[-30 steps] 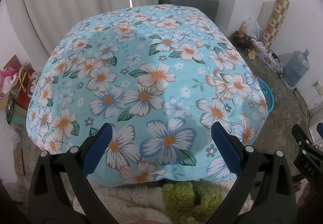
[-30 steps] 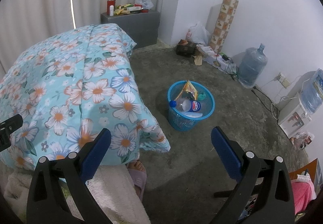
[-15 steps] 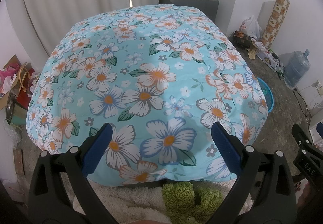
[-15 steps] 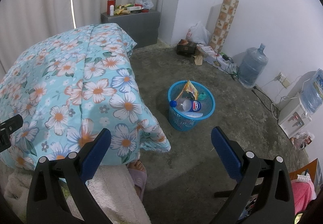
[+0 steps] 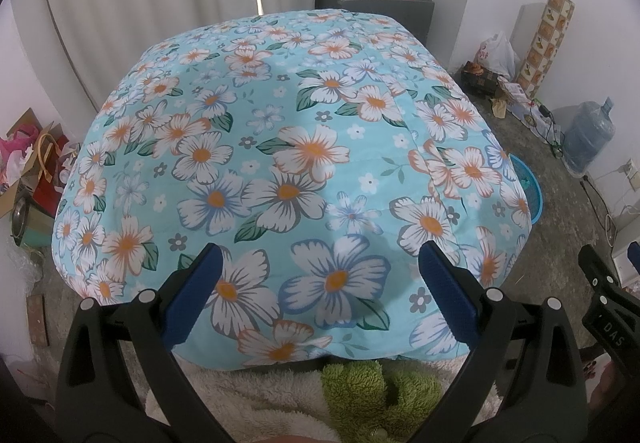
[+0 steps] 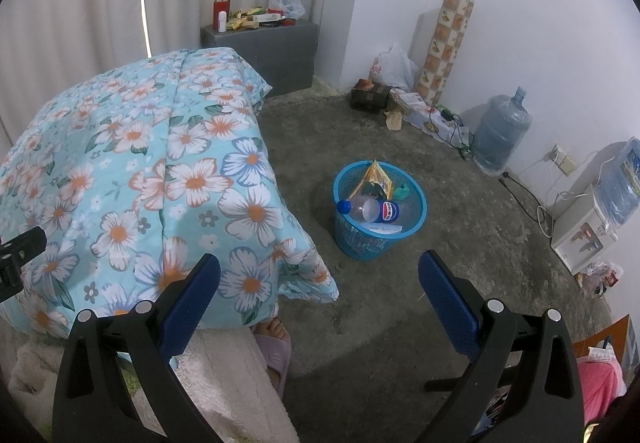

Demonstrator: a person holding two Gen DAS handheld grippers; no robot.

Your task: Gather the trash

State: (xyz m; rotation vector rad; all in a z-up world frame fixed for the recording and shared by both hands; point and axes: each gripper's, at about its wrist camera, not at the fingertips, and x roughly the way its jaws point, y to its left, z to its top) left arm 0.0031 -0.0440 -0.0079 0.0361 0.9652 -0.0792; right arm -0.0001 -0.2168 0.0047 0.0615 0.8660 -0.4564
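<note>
A blue mesh trash basket stands on the concrete floor right of the bed. It holds a plastic bottle, a yellow snack wrapper and other scraps. Its rim also shows in the left wrist view, behind the bedspread. My right gripper is open and empty, held above the floor short of the basket. My left gripper is open and empty above the near edge of the floral bedspread.
A grey cabinet with a red flask and packets stands at the back. A water jug, cables, a bag and boxes line the right wall. A water dispenser is at far right. A slippered foot is near the bed corner.
</note>
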